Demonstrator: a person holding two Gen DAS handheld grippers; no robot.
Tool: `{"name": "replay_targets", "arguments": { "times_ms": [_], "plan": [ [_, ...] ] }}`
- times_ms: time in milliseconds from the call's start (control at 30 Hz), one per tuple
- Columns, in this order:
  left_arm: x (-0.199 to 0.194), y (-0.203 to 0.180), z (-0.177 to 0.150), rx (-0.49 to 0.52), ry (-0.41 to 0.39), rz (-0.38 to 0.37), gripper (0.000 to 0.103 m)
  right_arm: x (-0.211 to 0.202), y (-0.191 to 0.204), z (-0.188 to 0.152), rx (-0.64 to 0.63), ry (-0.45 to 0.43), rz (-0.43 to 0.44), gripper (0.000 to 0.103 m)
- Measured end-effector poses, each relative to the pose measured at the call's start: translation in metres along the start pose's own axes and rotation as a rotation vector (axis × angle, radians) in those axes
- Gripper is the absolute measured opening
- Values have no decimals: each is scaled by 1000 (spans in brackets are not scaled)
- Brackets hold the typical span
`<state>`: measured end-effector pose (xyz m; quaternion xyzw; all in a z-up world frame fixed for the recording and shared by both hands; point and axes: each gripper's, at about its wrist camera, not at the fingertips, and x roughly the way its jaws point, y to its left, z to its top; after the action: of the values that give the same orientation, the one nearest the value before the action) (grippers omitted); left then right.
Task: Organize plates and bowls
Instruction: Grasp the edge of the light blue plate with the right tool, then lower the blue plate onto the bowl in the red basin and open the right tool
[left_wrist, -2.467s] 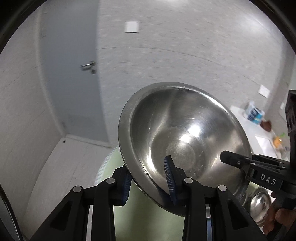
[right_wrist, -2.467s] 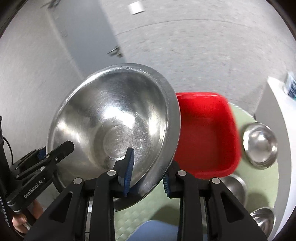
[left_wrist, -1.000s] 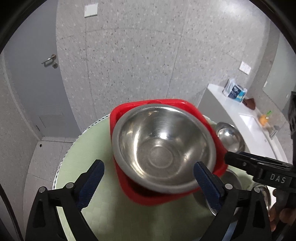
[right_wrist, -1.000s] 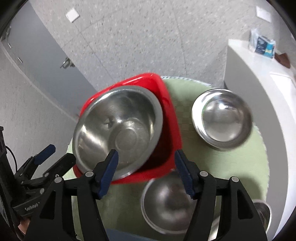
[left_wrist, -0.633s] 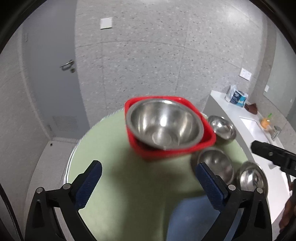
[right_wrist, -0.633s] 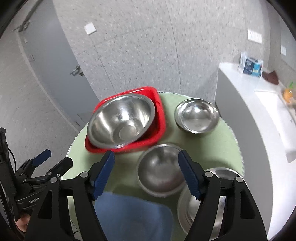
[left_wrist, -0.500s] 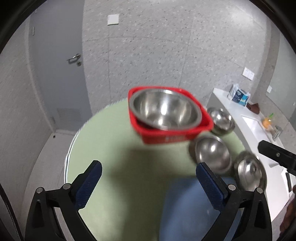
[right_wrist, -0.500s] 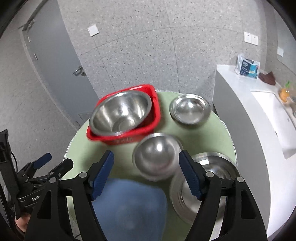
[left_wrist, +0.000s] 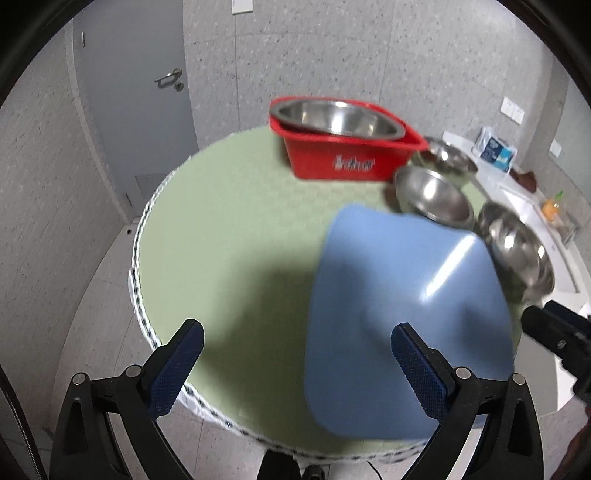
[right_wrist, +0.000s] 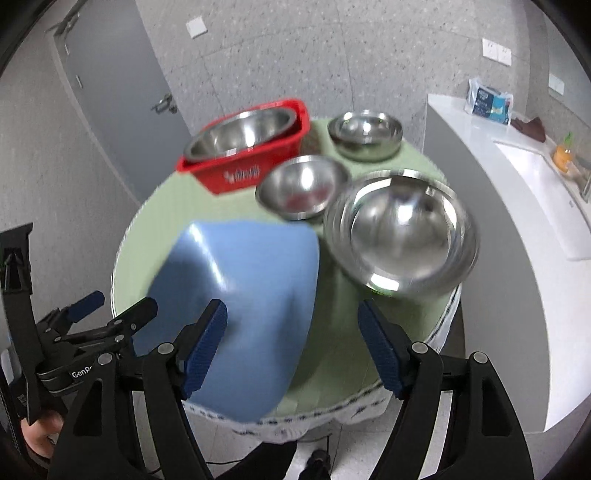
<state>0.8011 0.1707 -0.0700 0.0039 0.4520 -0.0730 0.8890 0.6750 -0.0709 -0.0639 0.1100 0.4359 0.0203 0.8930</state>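
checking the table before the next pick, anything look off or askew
Mostly tidy. The big bowl sits tilted in the red tub, one rim higher. The blue tub lies upside down near the table edge. Nothing looks spilled or damaged.

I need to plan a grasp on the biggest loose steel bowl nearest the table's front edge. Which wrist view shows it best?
The right wrist view: the largest loose bowl shows whole, rim and inside, though blurred. In the left wrist view the same bowl sits squeezed at the right margin, partly hidden behind the blue basin.
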Motion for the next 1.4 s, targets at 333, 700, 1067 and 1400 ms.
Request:
{"name": "replay_targets", "arguments": {
  "times_ms": [333, 700, 1067, 1400],
  "plan": [
    [17, 1, -2, -10, 91, -54, 72, 42, -11, -36, 62, 125, 45, 71],
    [4, 5, 8, -19, 43, -120, 25, 40, 7, -37, -17, 131, 105, 30],
    [-53, 18, 62, -22, -133, -138, 25, -7, 33, 18, -84, -15, 135, 30],
    [7, 34, 164, -14, -157, -162, 25, 43, 48, 120, -124, -58, 113, 30]
  ]
}}
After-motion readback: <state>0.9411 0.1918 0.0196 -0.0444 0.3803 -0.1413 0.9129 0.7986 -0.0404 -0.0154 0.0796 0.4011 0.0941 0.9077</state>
